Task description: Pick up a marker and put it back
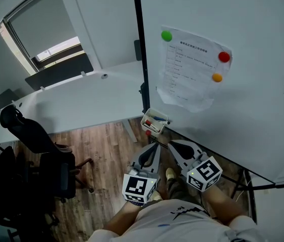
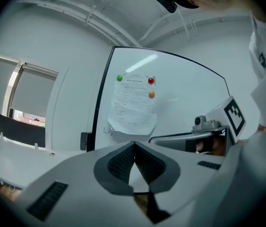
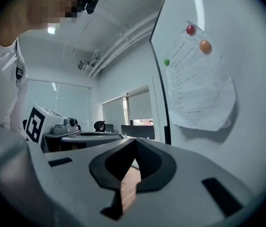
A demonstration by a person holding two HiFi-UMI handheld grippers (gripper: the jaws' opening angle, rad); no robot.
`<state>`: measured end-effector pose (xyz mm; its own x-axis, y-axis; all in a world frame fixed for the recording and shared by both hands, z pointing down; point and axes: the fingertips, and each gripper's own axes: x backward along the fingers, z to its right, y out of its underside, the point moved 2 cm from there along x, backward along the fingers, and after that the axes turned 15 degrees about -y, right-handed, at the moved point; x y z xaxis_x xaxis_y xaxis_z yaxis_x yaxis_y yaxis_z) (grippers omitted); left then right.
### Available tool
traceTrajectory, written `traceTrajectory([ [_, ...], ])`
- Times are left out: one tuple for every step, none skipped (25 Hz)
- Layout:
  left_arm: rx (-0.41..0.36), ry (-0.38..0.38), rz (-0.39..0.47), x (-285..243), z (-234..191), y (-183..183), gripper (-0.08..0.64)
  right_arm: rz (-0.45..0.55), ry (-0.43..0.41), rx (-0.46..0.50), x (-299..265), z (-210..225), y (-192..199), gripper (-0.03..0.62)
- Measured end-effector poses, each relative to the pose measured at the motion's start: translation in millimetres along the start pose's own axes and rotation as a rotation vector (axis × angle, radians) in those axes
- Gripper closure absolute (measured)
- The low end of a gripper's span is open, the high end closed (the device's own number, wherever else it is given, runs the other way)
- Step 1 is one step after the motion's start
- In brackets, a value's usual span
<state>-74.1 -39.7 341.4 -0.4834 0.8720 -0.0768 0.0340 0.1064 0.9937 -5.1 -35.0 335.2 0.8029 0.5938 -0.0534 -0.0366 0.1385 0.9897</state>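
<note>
- White plastic marker tray [image 1: 144, 120] hangs at the lower edge of the whiteboard [image 1: 252, 110]. The markers [image 1: 157, 118] lie inside it, one with blue on it and one with red.
- Left gripper [image 2: 133, 144] sits just below the tray, with its jaws pressed together and nothing between them.
- Right gripper [image 3: 135, 141] sits beside it, also just below the tray and on the whiteboard side. Its jaws are likewise closed on nothing.
- Step in hand: with every marker in the tray and both tools empty and level, this could be the pause ahead of a pick. It could equally be the pause after a marker has gone back in. The views do not settle which.
- Next move: neither reading can be favoured, so I name none. Any reach into the tray would need the jaws spread, since the tray is narrow and crowded.
- Direction: the markers appear to lie flat, with their long axes roughly along the tray's length and parallel to the whiteboard's lower edge. They are too small in the head view to tell which end carries the cap.
</note>
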Motion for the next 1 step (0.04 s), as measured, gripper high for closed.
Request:
traceTrajectory([
  [0.0, 0.0, 0.0, -1.0, 0.1, 0.2, 0.549, 0.0, 0.0, -0.002, 0.2, 1.1, 1.2, 0.58],
])
